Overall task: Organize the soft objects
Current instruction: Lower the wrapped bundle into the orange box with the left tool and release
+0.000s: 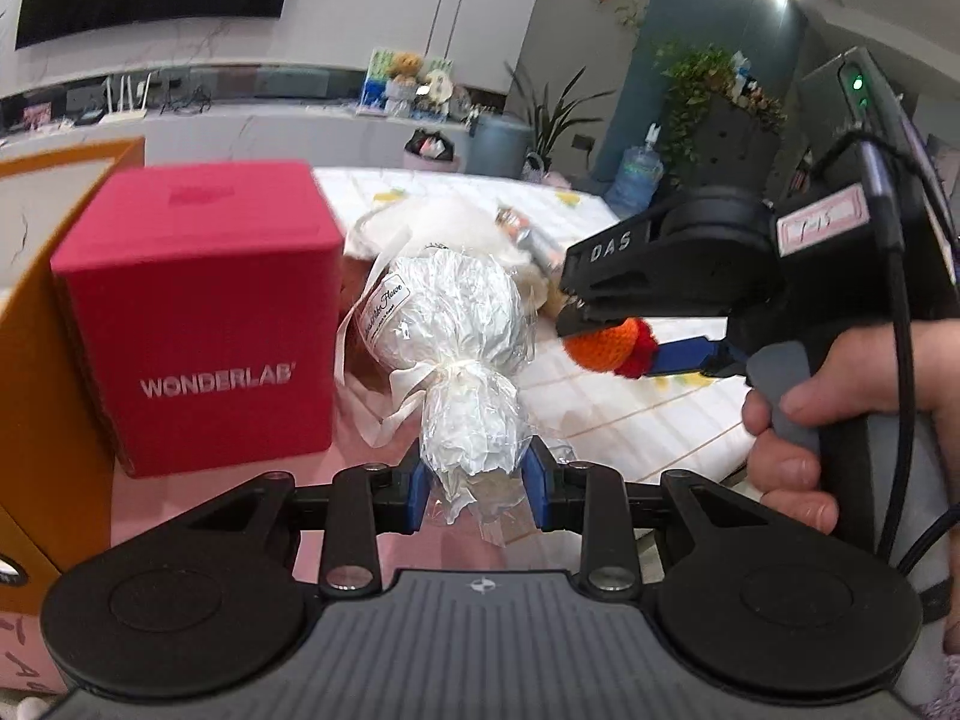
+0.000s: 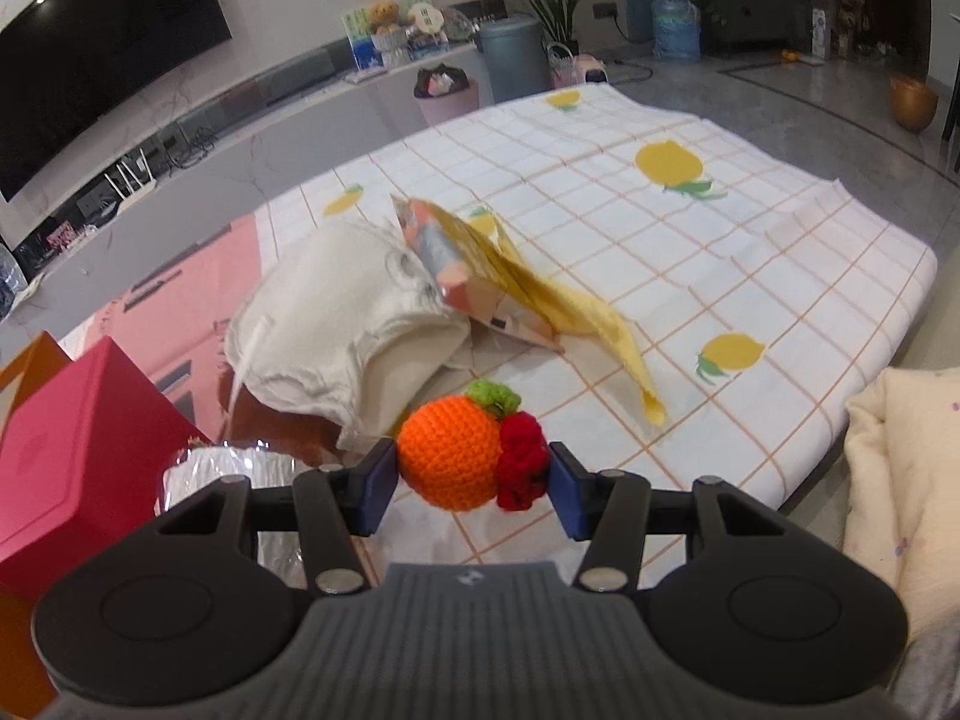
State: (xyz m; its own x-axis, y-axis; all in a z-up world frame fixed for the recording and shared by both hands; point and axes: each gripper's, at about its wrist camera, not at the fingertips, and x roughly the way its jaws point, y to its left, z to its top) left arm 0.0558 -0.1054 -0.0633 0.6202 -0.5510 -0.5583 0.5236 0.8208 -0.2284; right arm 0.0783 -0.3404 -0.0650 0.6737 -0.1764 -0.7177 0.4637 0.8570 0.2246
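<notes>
Left wrist view: the left gripper (image 1: pixel 477 471) has its blue pads clamped on the lower stem of a cellophane-wrapped white bouquet (image 1: pixel 456 348).
Bouquet position: the round head points away from the camera, tied at the neck with white ribbon, just beside a red WONDERLAB box (image 1: pixel 204 318).
Box surroundings: an orange panel (image 1: pixel 36 372) stands at the box's outer side.
Right gripper in this view: the right gripper (image 1: pixel 606 330) enters from the right, held by a hand (image 1: pixel 840 420) on its grey trigger.
Right wrist view: the right gripper (image 2: pixel 474 480) is clamped on a crocheted orange (image 2: pixel 450 456), one pad on the orange body, the other on its red knitted flower.
Crochet detail: a green leaf sits on top.
Held height: the crocheted orange hangs above the checked lemon-print sheet (image 2: pixel 690 252).
Beyond it: a white padded cloth (image 2: pixel 342 312) lies on the sheet, with a pink-and-yellow packet (image 2: pixel 480 276) resting against it.
Far right: a cream blanket (image 2: pixel 906 480).
</notes>
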